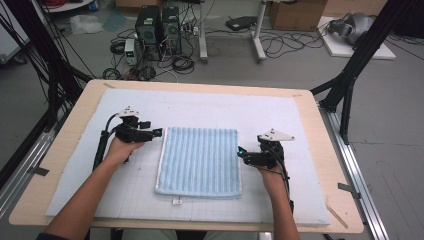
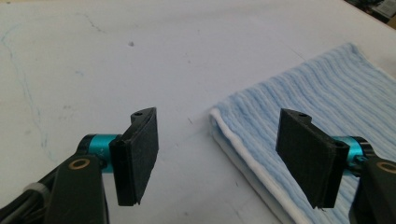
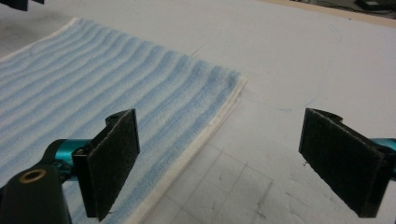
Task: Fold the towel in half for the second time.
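A folded light-blue striped towel (image 1: 200, 160) with a white border lies flat in the middle of the white mat (image 1: 280, 115). My left gripper (image 1: 159, 132) is at the towel's far left corner, jaws open. In the left gripper view the towel (image 2: 327, 93) corner lies between and just beyond the pads of the left gripper (image 2: 218, 116), one pad over the cloth and one over bare mat. My right gripper (image 1: 241, 151) stands open at the towel's right edge. In the right gripper view the right gripper (image 3: 223, 116) straddles the towel (image 3: 93, 79) border, touching nothing.
The mat covers a wooden table (image 1: 330, 150) whose rim shows all round. Black frame struts (image 1: 350, 75) rise at both far sides. On the floor beyond the table stand computer towers (image 1: 157, 27) among cables and a cardboard box (image 1: 295, 12).
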A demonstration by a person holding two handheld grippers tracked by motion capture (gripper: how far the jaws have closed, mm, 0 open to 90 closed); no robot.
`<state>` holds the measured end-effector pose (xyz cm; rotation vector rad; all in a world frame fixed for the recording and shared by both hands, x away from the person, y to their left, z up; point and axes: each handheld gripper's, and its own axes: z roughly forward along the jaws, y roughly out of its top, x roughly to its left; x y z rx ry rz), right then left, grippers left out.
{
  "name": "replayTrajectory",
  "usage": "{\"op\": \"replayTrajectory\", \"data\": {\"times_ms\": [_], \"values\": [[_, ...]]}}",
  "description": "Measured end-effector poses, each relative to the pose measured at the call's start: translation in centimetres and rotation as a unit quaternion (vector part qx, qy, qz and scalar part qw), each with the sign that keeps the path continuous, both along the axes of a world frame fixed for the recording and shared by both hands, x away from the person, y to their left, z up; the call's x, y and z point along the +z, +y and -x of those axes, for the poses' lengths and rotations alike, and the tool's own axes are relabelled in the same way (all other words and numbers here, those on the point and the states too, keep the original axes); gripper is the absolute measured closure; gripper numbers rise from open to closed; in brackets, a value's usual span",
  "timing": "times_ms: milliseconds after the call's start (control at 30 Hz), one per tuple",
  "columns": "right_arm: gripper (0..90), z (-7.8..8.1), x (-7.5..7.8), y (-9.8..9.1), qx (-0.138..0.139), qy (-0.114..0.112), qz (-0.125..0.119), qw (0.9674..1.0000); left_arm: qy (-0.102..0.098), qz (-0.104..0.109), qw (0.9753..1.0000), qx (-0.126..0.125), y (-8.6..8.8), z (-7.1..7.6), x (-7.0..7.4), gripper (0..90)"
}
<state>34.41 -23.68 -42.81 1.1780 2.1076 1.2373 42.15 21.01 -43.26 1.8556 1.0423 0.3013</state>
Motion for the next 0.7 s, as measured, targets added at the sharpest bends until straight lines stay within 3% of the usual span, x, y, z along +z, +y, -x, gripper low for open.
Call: {"op": "replayTrajectory", "data": {"times_ms": [200,367,467,700], "values": [[11.6,0.0,-0.1,0.1,0.003,0.005,0.003,1.0,-0.005,-0.016,0.9998,-0.015,-1.7,-1.0,-0.5,32.0],[11.6,0.1,0.0,0.1,0.001,0.006,0.0,1.0,0.015,-0.059,0.9978,-0.024,-3.0,-1.4,-1.4,34.0],[11.6,0.0,0.0,0.1,0.002,0.005,0.001,1.0,0.01,-0.079,0.9965,-0.025,-3.4,-1.3,-1.5,44.4],[11.6,0.0,-0.2,0.1,0.0,0.014,0.008,0.9999,0.016,-0.066,0.9967,-0.045,-3.3,-1.2,-1.6,77.0]]}}
